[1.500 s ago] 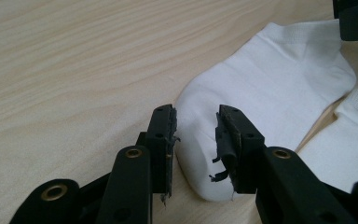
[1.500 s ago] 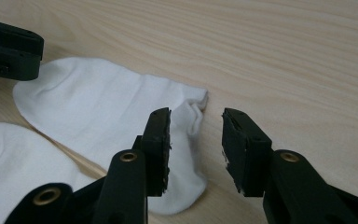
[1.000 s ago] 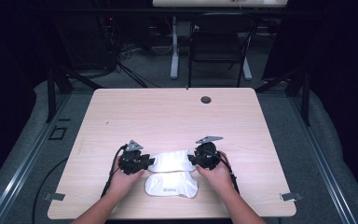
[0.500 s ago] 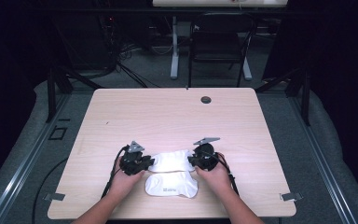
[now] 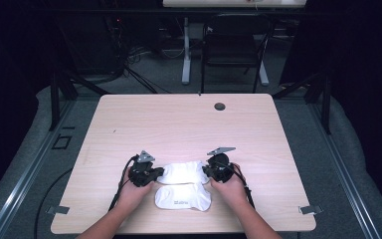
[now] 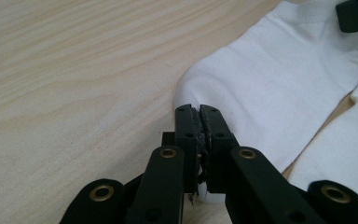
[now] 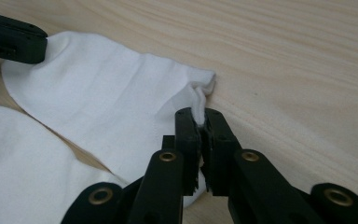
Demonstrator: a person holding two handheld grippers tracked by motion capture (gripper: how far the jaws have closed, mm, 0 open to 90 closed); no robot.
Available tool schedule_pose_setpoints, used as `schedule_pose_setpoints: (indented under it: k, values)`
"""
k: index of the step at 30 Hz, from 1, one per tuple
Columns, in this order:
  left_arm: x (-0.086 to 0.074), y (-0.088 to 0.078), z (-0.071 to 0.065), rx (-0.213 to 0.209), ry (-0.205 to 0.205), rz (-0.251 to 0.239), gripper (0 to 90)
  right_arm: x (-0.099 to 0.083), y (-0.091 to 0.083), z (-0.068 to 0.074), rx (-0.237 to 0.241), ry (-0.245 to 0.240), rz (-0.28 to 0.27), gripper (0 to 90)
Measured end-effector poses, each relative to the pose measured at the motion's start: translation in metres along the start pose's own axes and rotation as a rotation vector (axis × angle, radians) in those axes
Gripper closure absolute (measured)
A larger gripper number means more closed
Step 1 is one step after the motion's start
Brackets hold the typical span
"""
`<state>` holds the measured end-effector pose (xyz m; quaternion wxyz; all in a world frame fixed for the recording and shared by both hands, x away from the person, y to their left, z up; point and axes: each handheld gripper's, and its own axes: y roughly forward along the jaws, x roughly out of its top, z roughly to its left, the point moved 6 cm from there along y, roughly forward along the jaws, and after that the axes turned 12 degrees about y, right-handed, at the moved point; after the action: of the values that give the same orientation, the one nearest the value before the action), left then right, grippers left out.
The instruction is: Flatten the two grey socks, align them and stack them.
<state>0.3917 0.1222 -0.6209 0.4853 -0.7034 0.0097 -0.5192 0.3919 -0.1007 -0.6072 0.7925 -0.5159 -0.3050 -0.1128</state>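
High view: both my tongs pinch the far white sock [image 5: 180,172] near the front edge of the table [image 5: 189,124].

Left of that sock, my left gripper [image 5: 151,174] has just been closing, and its jaws now clamp the rounded end of the fabric; the left gripper view shows the pads squeezed on a thin fold of cloth [image 6: 270,88], a detail too small to read from above. Just in front of the held sock, touching it, lies a second sock [image 5: 183,197] with small grey print. Right of the held sock, my right gripper [image 5: 210,171] has also just been closing; the right gripper view shows the cuff edge [image 7: 200,100] bunched up between its jaws. Beyond the held sock, well apart, a dark round grommet [image 5: 220,106] sits near the far edge.
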Motion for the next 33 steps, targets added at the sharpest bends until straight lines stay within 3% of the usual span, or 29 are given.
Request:
schedule_pose_setpoints:
  k: [14,20,33]
  values:
    - [0.005,-0.008,0.001,-0.005,-0.019,-0.031,87.2,0.008,-0.006,0.007,0.031,0.007,-0.032,85.9]
    - [0.012,-0.015,0.000,-0.009,0.002,-0.043,87.2,0.012,-0.011,0.008,0.044,0.011,-0.036,86.0]
    - [0.029,-0.031,-0.004,-0.022,0.014,-0.085,87.3,0.024,-0.029,0.021,0.065,-0.026,-0.074,86.0]
